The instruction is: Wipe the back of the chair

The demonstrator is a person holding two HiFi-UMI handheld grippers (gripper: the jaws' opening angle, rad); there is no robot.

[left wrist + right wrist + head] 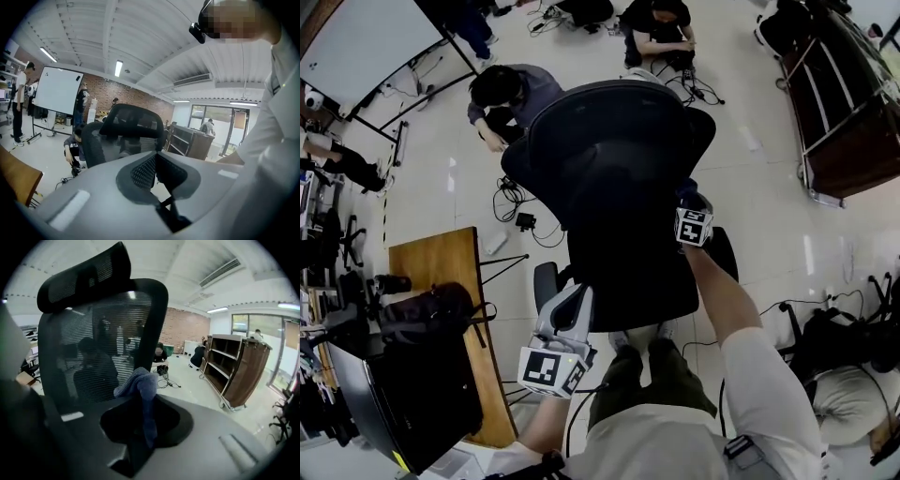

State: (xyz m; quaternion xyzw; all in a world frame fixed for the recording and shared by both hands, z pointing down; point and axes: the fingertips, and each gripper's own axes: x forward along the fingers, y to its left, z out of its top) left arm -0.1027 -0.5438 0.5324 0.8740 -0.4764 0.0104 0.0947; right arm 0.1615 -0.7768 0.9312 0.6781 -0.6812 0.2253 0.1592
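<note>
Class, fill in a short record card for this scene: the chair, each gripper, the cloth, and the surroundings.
Chair: black mesh office chair, headrest on top
Left gripper: shut, empty, held low beside the chair
Right gripper: shut on blue cloth, raised by the backrest
Contact: cloth close to the mesh; touch unclear
Surroundings: wooden table, person sitting on the floor behind the chair

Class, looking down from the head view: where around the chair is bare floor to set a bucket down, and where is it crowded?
Free: the pale floor between the chair and the wooden shelf cart. Crowded: left, by the table, cables and crouching person.
</note>
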